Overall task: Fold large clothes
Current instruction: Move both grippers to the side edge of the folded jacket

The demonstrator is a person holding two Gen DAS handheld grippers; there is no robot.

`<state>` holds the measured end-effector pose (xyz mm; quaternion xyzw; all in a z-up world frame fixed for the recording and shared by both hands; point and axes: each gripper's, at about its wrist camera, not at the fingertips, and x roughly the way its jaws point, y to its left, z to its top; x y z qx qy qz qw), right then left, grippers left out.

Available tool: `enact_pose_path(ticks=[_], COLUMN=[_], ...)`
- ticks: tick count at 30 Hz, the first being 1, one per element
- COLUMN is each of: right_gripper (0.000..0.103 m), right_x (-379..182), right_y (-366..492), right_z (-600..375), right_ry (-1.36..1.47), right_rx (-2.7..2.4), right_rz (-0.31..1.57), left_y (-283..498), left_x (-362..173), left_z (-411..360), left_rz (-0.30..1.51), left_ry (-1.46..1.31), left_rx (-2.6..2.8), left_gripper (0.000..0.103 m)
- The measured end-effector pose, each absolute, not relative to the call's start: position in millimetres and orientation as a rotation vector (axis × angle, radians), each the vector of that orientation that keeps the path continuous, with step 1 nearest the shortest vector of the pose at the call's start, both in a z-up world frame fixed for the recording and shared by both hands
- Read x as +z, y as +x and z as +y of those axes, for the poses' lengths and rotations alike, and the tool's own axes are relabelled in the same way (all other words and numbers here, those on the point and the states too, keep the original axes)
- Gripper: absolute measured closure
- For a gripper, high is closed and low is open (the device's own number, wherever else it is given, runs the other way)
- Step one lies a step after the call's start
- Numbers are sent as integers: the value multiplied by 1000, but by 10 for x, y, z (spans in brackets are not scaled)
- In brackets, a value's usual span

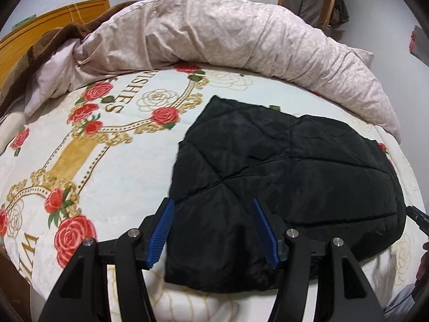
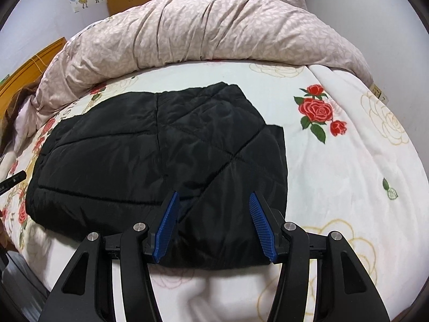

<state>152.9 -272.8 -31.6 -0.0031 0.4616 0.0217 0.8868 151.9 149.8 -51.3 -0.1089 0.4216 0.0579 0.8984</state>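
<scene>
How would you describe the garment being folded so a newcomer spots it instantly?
Start at the bed, covered by a white rose-print blanket with a crumpled pinkish duvet heaped along its far side. In front of that heap lies a black quilted jacket, folded into a compact block. It is the only dark, stitched-panel item on the bed.

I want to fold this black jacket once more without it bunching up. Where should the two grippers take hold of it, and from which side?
Grip the near edge of the black jacket, one corner each: the left gripper at its near left corner, the right gripper at its near right corner, coming from the front of the bed. The jacket lies flat with that edge nearest, and both sets of jaws stand open above it.
</scene>
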Motion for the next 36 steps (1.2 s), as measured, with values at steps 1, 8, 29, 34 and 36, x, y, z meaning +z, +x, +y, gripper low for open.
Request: enact_pose_path(ticks=[1, 8, 29, 34, 36], right_gripper=[47, 41, 28, 27, 27], right_x=[-342, -439, -984, -1038, -1072], right_y=[1537, 1683, 2224, 2199, 2152], right_z=[-2737, -2878, -3405, -3454, -3496], right_ry=[-7, 5, 190, 233, 261], right_rx=[38, -13, -32, -4, 10], right_rz=[967, 971, 1060, 1082, 1086], left_y=[1529, 1746, 2290, 2257, 2205], left_x=[-548, -776, -1336, -1368, -1406], left_z=[1533, 1730, 1851, 1882, 1890], left_rz=[882, 923, 970, 967, 965], left_ry=[-232, -272, -406, -454, -484], left_rx=[129, 171, 142, 128, 118], left_gripper=[41, 41, 23, 22, 22])
